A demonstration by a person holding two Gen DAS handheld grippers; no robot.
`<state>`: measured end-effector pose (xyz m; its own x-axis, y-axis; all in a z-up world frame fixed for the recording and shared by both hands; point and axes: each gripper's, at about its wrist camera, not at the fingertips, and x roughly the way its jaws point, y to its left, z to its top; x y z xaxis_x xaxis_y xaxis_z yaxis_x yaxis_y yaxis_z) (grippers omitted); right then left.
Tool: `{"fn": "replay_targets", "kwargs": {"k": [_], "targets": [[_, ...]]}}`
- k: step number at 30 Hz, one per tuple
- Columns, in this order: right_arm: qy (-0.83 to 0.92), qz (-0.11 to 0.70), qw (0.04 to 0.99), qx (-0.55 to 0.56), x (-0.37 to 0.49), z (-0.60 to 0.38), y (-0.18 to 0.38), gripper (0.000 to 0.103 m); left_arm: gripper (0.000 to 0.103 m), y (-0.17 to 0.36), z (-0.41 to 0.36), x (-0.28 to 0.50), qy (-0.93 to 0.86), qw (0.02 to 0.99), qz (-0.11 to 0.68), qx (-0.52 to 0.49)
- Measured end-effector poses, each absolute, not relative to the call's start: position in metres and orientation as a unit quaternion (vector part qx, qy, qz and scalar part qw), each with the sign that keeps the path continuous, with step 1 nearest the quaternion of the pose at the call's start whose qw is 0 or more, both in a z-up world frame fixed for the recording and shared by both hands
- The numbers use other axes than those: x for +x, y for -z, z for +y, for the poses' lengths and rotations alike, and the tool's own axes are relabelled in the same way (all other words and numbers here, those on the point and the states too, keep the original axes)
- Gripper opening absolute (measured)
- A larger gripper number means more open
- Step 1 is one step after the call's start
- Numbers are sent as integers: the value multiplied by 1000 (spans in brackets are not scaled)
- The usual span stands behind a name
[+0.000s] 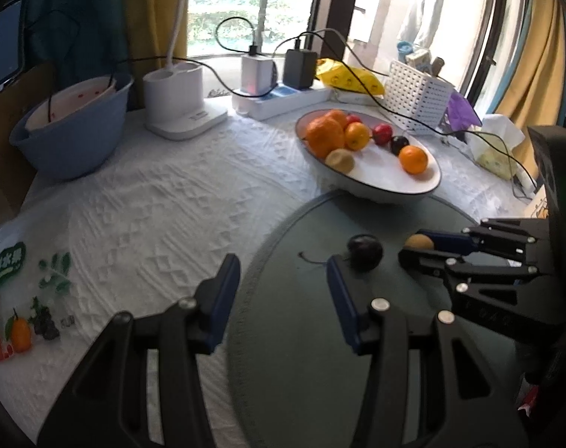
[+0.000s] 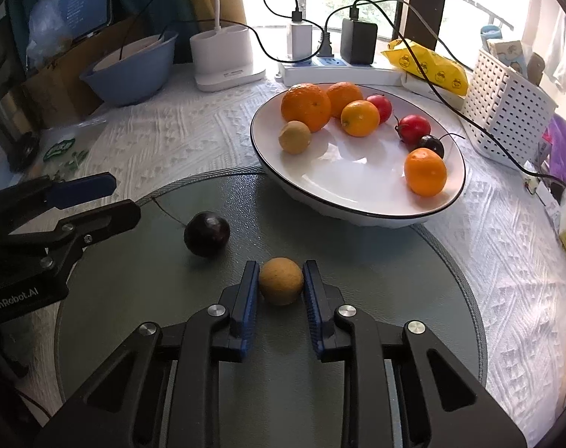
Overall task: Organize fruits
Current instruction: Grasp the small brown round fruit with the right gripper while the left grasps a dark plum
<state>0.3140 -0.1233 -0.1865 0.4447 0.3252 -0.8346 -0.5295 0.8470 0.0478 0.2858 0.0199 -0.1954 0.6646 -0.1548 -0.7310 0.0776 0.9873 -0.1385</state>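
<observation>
A small yellow-brown fruit (image 2: pixel 281 282) rests on the round grey-green mat (image 2: pixel 320 231), and my right gripper (image 2: pixel 281 267) is shut on it, one blue pad pressed to each side. A dark plum (image 2: pixel 207 234) with a thin stem lies on the mat to its left. My left gripper (image 1: pixel 282 265) stands open above the mat's left part with nothing between its fingers; the plum (image 1: pixel 365 257) sits just beyond its right fingertip. Behind the mat, a white plate (image 2: pixel 357 171) holds several oranges, red fruits, a dark fruit and another yellow-brown one.
A blue basin (image 1: pixel 70 138), a white lamp base (image 1: pixel 178 108) and a power strip with chargers and cables (image 1: pixel 283 97) line the back. A white perforated basket (image 2: pixel 507 112) and a yellow packet (image 2: pixel 428 63) stand at the right. A printed fruit bag (image 1: pixel 21 298) lies at the left.
</observation>
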Motion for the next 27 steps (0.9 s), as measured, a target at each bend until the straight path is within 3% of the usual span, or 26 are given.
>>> {"fn": "replay_targets", "kwargs": {"k": [27], "targets": [[-227,457,858,-61,319,-189,182,25,50,213,-43,318,88,895,436,10]]}}
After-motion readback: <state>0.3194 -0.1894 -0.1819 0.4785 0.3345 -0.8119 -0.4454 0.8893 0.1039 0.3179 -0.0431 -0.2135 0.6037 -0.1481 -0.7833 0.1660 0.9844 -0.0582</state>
